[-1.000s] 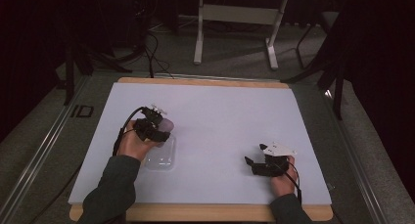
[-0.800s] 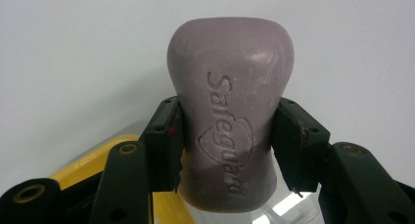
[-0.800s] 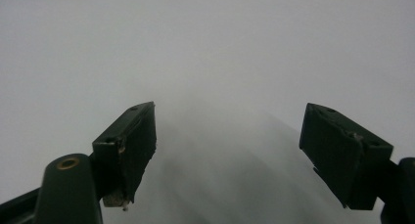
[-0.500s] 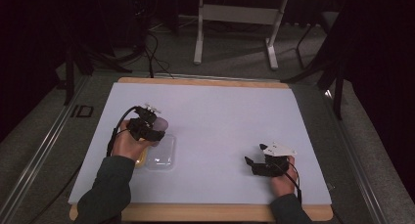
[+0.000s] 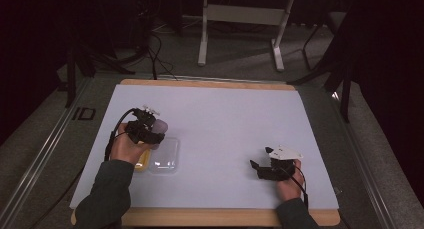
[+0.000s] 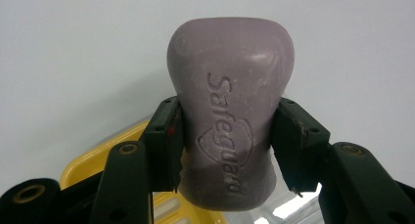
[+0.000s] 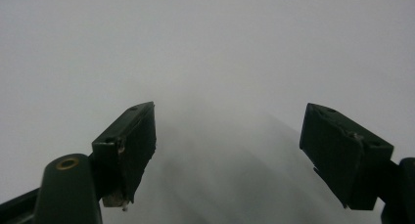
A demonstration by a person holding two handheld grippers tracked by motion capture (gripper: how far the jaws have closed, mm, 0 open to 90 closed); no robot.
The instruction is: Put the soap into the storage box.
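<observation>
White sheet covers the bench [image 5: 225, 119], wide bare room mid-sheet. Left tongs [image 6: 226, 141] clamp a lilac Safeguard soap bar [image 6: 230, 111] above a yellow soap dish [image 6: 93, 160]; right tongs [image 7: 227, 155] gape empty.

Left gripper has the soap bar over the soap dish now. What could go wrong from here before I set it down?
1. The left gripper clamps the purple soap bar at its narrow waist; a smooth bar could slip or twist out.
2. The yellow tray and clear lid sit close together, so the soap may land on the wrong part or tip the tray.
3. The right gripper rests open, far off, and cannot steady the dish.
</observation>
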